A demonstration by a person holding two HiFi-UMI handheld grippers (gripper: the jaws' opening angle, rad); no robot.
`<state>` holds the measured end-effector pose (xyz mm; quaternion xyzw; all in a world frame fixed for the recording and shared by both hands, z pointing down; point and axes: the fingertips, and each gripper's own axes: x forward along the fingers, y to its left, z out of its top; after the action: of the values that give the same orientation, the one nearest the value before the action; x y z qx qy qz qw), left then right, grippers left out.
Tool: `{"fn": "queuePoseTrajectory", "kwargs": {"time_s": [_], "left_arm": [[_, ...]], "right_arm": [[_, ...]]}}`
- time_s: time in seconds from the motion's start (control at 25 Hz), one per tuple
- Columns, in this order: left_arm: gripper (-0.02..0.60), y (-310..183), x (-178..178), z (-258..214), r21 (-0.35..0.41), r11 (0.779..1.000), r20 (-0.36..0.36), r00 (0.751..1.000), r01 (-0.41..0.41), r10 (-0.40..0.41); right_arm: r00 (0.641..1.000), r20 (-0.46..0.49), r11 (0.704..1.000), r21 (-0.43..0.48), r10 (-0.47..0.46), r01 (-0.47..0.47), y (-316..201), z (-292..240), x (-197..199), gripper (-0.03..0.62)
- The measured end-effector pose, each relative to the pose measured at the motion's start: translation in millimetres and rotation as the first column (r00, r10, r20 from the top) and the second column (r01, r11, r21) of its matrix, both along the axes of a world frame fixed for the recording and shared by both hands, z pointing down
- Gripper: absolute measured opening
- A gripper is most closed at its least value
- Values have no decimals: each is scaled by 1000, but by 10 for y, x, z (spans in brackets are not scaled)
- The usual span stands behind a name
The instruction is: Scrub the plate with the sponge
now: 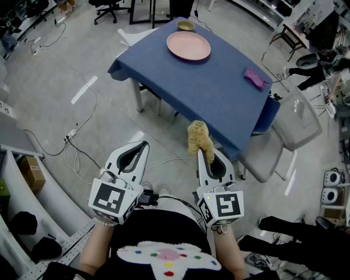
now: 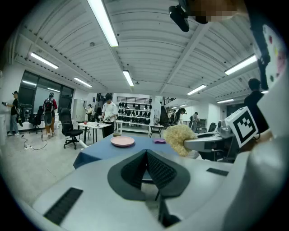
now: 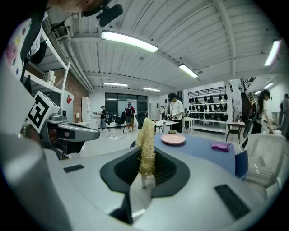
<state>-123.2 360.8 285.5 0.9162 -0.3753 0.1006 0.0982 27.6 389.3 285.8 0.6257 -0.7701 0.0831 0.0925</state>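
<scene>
Holding the sponge [image 1: 199,140] clamped in the right gripper [image 1: 201,155]
It looked light and squashy, pinched near its base; the plate [image 1: 188,46] lay well ahead; the left gripper [image 1: 144,144] was clenched empty.

I count: table [image 1: 219,93], one. Plate [image 1: 188,46], one. Bowl [image 1: 186,25], one. Purple cloth [image 1: 255,79], one. Sponge [image 1: 199,140], one. Grippers, two: left gripper [image 1: 143,144], right gripper [image 1: 203,154]. Marker cubes [image 1: 114,199], two, one per gripper. Grey chair [image 1: 290,128] by table, one. Black office chair [image 1: 109,8] at far edge, one. Cardboard box [image 1: 34,172], one. People [image 2: 108,118] in background of gripper views: several, too small for me to count cleanly.
</scene>
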Motion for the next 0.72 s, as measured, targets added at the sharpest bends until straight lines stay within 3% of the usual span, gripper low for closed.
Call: {"fn": "queuePoseTrajectory", "kwargs": {"time_s": [0.72], "left_arm": [[11, 25, 85, -23, 9, 1000, 3, 1000, -3, 3]], "right_arm": [[1000, 16, 1000, 9, 18, -18, 24, -30, 100, 61]]}}
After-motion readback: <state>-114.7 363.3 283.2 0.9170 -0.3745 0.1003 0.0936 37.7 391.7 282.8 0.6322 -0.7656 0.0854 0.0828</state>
